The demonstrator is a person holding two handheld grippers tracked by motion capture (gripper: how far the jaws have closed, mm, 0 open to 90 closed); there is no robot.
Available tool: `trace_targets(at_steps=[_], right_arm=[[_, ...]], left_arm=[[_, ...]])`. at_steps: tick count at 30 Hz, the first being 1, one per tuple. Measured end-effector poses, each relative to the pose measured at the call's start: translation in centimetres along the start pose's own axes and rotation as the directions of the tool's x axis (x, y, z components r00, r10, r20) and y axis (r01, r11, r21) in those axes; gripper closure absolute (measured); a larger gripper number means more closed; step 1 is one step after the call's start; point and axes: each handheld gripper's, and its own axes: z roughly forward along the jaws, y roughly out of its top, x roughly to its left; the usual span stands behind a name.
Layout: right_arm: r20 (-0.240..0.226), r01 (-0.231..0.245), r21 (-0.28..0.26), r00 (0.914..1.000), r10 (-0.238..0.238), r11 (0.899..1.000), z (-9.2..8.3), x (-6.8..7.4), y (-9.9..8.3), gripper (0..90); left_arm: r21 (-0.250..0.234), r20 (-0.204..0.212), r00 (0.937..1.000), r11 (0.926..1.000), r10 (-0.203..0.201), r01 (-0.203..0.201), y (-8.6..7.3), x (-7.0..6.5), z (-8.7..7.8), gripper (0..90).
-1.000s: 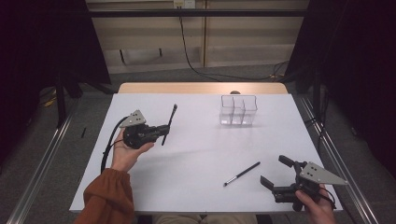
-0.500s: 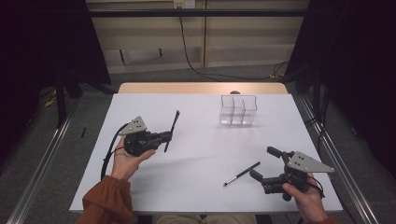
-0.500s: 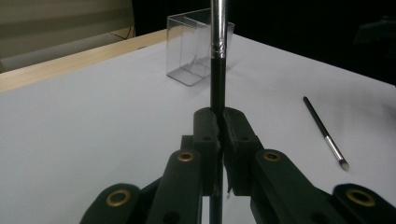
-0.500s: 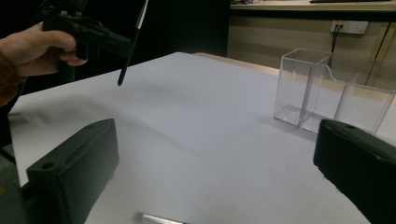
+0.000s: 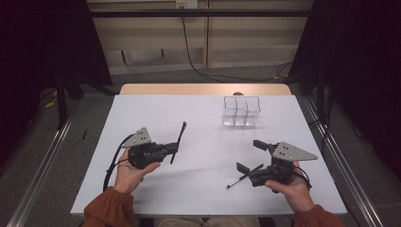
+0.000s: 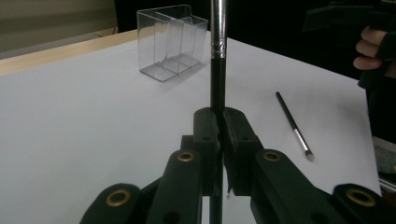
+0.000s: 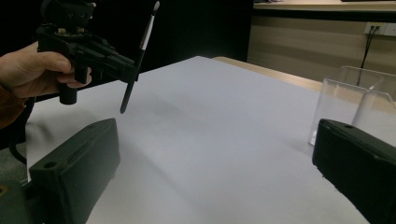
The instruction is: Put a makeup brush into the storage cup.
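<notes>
1. Our left gripper (image 5: 166,149) is clenched on a brush (image 5: 178,142), the jaws pinching its dark handle partway along. In the left gripper view the handle (image 6: 217,70) runs straight up between the closed pads, with the silver ferrule above the pinch.

2. We hold that brush lifted off the table (image 5: 142,198), tilted, tip up and away. In the right gripper view it (image 7: 138,60) hangs clear of the white top, pale tip at the top. A grip near the middle leaves both ends free, which we judge suits steering one end into a narrow slot.

3. Our right gripper (image 5: 253,156) is released, jaws wide apart. In its own view the two black jaws sit at the frame's sides with bare table between them.

4. A second brush (image 5: 244,176) lies flat on the table just beside the right gripper's lower jaw, handle toward the gripper, tip toward our edge. Whether the jaw touches it we cannot tell. The open jaws low near it look like a set-up for a pick.

5. The clear holder (image 5: 241,112) stands upright at the far side, well apart from both grippers, its compartments empty as far as we can see. We judge it the likely place for both brushes.
</notes>
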Motion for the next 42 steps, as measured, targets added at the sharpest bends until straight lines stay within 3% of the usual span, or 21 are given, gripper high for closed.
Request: trace_targets(at_steps=[1,2,4,13,18,21,26,29,34,39,42], right_arm=[[-0.018,0.008,-0.004,0.9998,-0.009,1.000,0.6,0.2,0.3,0.2],[-0.018,0.008,-0.004,0.9998,-0.009,1.000,0.6,0.2,0.3,0.2],[-0.047,0.020,0.002,0.9987,-0.020,1.000,1.4,0.5,0.8,0.8],[-0.116,0.041,0.016,0.9925,-0.039,0.999,4.2,1.5,2.0,1.6],[-0.156,0.036,0.003,0.9871,-0.035,0.999,5.9,2.0,3.0,7.9],[-0.169,0.009,-0.011,0.9855,-0.011,1.000,6.6,2.1,3.5,9.1],[-0.183,0.012,-0.012,0.9831,-0.014,1.000,7.5,2.1,3.9,13.2],[-0.165,0.032,-0.031,0.9857,-0.037,0.999,8.0,2.0,4.0,15.2],[-0.190,0.000,0.020,0.9818,0.004,1.000,8.9,1.7,3.5,24.5],[-0.196,0.005,0.046,0.9807,0.004,0.999,9.1,1.8,3.3,24.1],[-0.201,0.001,0.049,0.9796,0.009,0.999,9.2,1.9,3.1,18.7]], left_arm=[[-0.017,0.027,0.9992,0.9994,-0.030,0.031,-0.1,-0.2,0.2,84.7],[-0.017,0.027,0.9992,0.9994,-0.030,0.031,-0.1,-0.2,0.2,84.7],[-0.002,0.024,0.9997,0.9999,-0.011,0.011,-0.1,-0.6,0.5,84.7],[0.003,0.041,0.9991,0.9999,-0.011,0.011,0.2,-1.8,1.1,84.7],[-0.003,0.060,0.9981,0.9999,0.014,-0.013,0.9,-2.9,1.9,84.7],[-0.005,0.065,0.9978,0.9999,0.014,-0.013,1.1,-3.0,2.3,84.7],[0.001,0.056,0.9984,0.9999,0.012,-0.012,1.7,-2.4,3.2,84.7],[0.001,0.056,0.9983,0.9999,0.015,-0.015,2.0,-2.3,3.6,84.7],[-0.002,0.064,0.9978,0.9999,0.017,-0.017,1.6,-2.7,4.1,84.7],[0.015,0.082,0.9966,0.9999,0.006,-0.007,0.8,-3.1,4.7,84.7],[0.020,0.090,0.9959,0.9997,0.011,-0.012,0.7,-3.3,4.9,84.7]])
